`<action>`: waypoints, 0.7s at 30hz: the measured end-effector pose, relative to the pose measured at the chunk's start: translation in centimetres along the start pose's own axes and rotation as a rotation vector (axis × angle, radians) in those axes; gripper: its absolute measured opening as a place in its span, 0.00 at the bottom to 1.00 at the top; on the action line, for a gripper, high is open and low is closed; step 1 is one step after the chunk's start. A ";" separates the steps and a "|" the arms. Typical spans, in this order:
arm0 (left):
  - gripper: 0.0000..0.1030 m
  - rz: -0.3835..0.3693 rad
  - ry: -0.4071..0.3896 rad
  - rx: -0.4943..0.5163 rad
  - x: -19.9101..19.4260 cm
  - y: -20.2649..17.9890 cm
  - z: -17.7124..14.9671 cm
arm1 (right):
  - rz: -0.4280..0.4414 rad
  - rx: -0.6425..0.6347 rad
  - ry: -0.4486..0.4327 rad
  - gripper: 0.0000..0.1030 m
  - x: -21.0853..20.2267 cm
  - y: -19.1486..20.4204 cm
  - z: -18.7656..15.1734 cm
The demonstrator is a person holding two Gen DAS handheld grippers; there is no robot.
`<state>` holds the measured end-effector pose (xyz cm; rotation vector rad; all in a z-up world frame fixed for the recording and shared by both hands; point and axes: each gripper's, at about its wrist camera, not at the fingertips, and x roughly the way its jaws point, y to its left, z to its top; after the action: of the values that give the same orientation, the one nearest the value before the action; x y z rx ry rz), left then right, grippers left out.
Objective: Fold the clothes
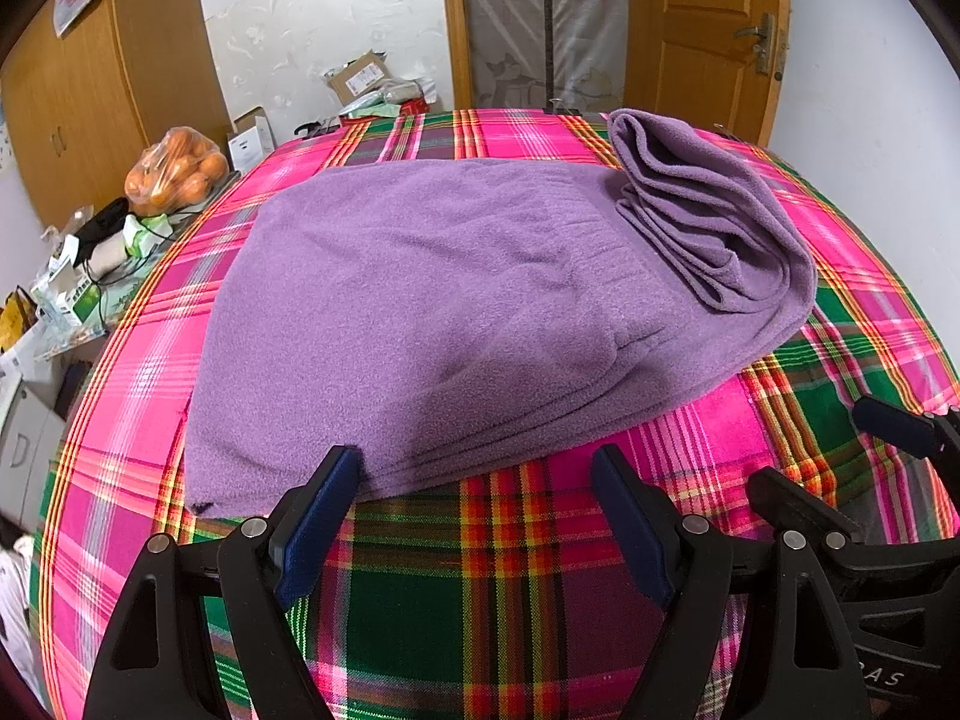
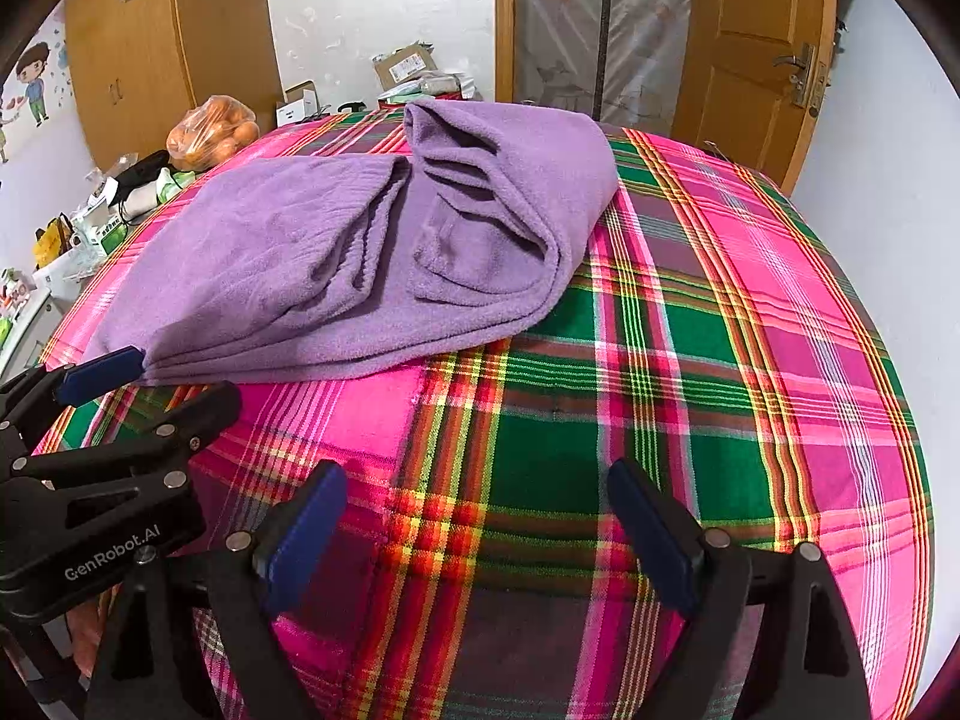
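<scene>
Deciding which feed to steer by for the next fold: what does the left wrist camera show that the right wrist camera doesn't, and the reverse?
Left wrist only: the left gripper, open, its left finger at the purple garment's near hem, with the right gripper at the frame's right edge.

Right wrist only: the right gripper, open over bare plaid cloth, nothing between its fingers; a cartoon wall sticker.

Both: the garment with its right part bunched in folds, the bag of oranges, the wooden door.

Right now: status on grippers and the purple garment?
Left gripper open, right gripper open, both empty. Purple garment part-folded on plaid cloth. Nothing in the way.
</scene>
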<state>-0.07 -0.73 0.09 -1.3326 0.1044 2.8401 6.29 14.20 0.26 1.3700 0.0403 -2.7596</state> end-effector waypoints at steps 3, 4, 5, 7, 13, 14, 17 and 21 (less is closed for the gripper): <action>0.79 0.000 0.000 0.001 0.0 -0.5 0.0 | 0.000 0.000 0.000 0.88 -0.1 0.1 -0.1; 0.79 -0.001 0.000 0.001 0.0 -0.5 0.0 | 0.000 0.000 0.001 0.88 -0.1 0.1 -0.1; 0.79 -0.003 0.000 0.000 0.0 -0.4 0.0 | -0.002 0.000 0.001 0.88 -0.1 0.1 -0.1; 0.79 -0.015 0.001 0.000 0.0 -0.3 0.0 | -0.006 -0.001 0.001 0.87 -0.2 0.1 -0.1; 0.64 -0.064 0.006 0.074 -0.9 1.0 -0.2 | -0.001 0.020 -0.021 0.36 -1.4 -1.2 0.4; 0.60 -0.063 0.008 0.079 -1.1 1.3 -0.1 | 0.000 0.018 -0.047 0.35 -1.9 -1.4 0.6; 0.47 -0.086 -0.028 0.080 -2.2 2.1 0.7 | 0.019 0.016 -0.139 0.34 -3.5 -2.3 1.1; 0.47 -0.090 -0.124 0.146 -3.5 1.4 2.3 | 0.015 0.007 -0.202 0.34 -3.7 -3.5 2.7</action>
<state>0.36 -1.91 4.39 -1.1022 0.2389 2.7708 6.12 17.74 4.86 1.0815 0.0105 -2.8721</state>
